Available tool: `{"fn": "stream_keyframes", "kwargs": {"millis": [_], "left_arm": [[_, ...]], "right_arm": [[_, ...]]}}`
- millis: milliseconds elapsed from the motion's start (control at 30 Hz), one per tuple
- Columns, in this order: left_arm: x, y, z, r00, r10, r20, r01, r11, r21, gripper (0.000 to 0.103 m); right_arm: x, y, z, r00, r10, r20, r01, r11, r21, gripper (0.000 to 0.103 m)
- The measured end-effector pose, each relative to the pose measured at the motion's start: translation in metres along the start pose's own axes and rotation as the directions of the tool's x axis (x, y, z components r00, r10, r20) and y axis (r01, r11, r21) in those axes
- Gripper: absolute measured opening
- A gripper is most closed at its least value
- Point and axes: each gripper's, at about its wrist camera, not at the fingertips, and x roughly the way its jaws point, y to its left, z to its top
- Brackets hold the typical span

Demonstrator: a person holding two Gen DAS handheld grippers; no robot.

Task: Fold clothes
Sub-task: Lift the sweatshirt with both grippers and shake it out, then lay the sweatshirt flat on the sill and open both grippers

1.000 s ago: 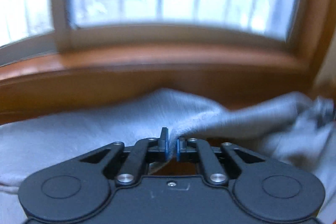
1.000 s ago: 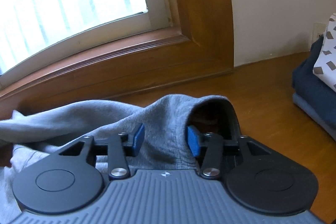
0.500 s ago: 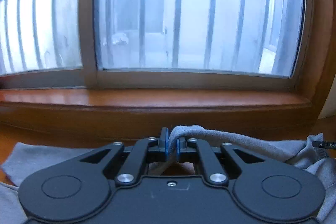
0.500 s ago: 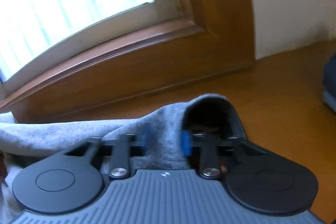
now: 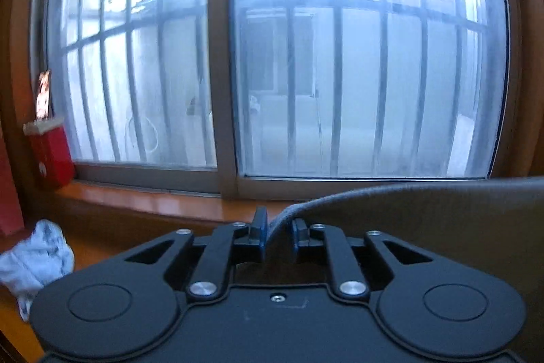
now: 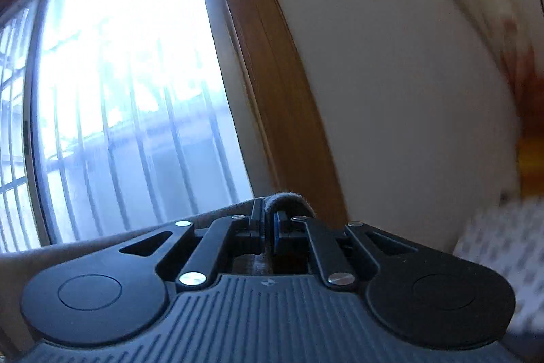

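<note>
A grey garment (image 5: 425,220) hangs stretched between my two grippers, lifted high in front of the window. My left gripper (image 5: 278,232) is shut on its edge; the cloth runs off to the right as a taut dark sheet. In the right wrist view my right gripper (image 6: 268,220) is shut on another edge of the grey garment (image 6: 285,198), which runs off to the left below the fingers. The rest of the garment is hidden under the gripper bodies.
A barred window (image 5: 340,73) with a wooden sill (image 5: 153,196) is straight ahead. A red box (image 5: 51,155) stands at the sill's left end. A crumpled white cloth (image 5: 34,264) lies at the lower left. A patterned white fabric (image 6: 503,247) is at the right, blurred.
Both grippers have risen from the table with the grey garment, pulling it up taut. My right gripper closed on the cloth. The table has dropped out of view.
</note>
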Motion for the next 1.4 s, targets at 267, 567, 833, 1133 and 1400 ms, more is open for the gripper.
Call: {"fn": "stream_keyframes", "kwargs": {"millis": [267, 567, 833, 1133, 1400], "left_arm": [[0.162, -0.061, -0.006, 0.985, 0.05, -0.166, -0.025, 0.988, 0.151, 0.024], [0.185, -0.121, -0.064, 0.952, -0.056, -0.3, 0.115, 0.977, 0.18, 0.062], [0.113, -0.108, -0.114, 0.931, 0.002, -0.365, 0.042, 0.993, 0.113, 0.075], [0.07, -0.046, -0.166, 0.895, 0.076, -0.44, -0.06, 0.997, 0.049, 0.077], [0.033, 0.067, -0.18, 0.906, 0.04, -0.421, -0.032, 0.999, 0.026, 0.077]], "right_arm": [[0.129, -0.02, -0.061, 0.956, -0.191, -0.225, 0.162, 0.976, -0.142, 0.004], [0.215, -0.051, -0.177, 0.719, -0.356, -0.598, 0.198, 0.928, -0.314, 0.045], [0.126, 0.011, -0.137, 0.823, 0.018, -0.567, -0.098, 0.989, -0.11, 0.073], [0.072, 0.122, -0.18, 0.681, 0.363, -0.635, -0.476, 0.88, -0.007, 0.073], [0.004, 0.242, -0.204, 0.634, 0.394, -0.666, -0.48, 0.875, 0.06, 0.074]]}}
